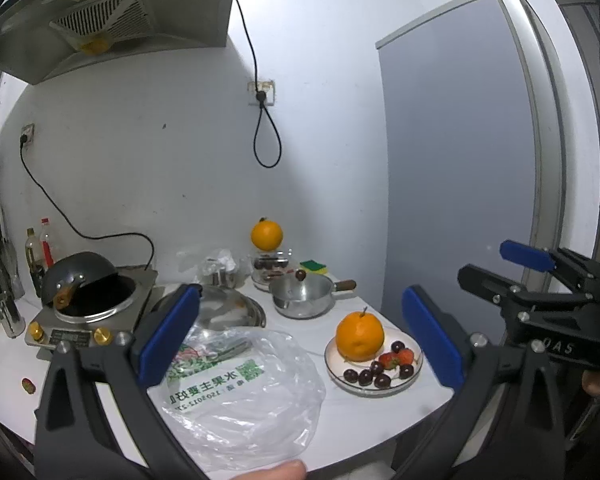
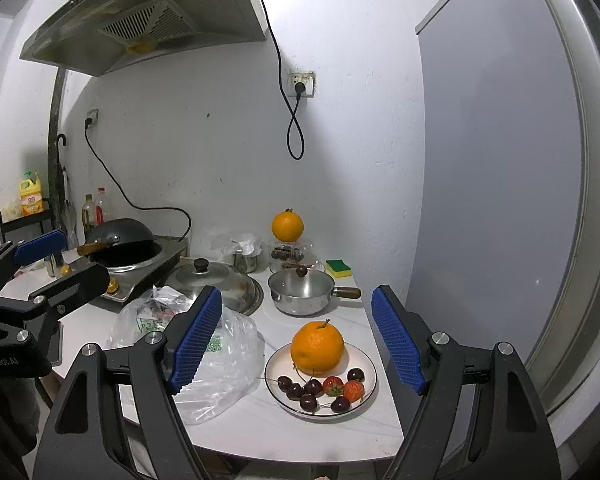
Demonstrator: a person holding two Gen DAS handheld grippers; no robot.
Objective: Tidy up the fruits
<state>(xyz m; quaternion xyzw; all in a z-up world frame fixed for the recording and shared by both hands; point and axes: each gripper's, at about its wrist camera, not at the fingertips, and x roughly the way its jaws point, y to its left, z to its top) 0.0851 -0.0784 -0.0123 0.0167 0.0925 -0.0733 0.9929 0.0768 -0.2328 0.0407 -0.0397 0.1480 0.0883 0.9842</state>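
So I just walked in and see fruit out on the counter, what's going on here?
A person holds two grippers over the counter, both open and empty. The left gripper hovers above a plastic bag. The right gripper faces a plate holding an orange, cherries and strawberries. Nothing is gripped.

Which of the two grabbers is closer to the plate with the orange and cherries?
Right. The right gripper hovers open just before the plate, which shows between its fingers. The left gripper, also open, faces the plastic bag, with the plate off to its right.
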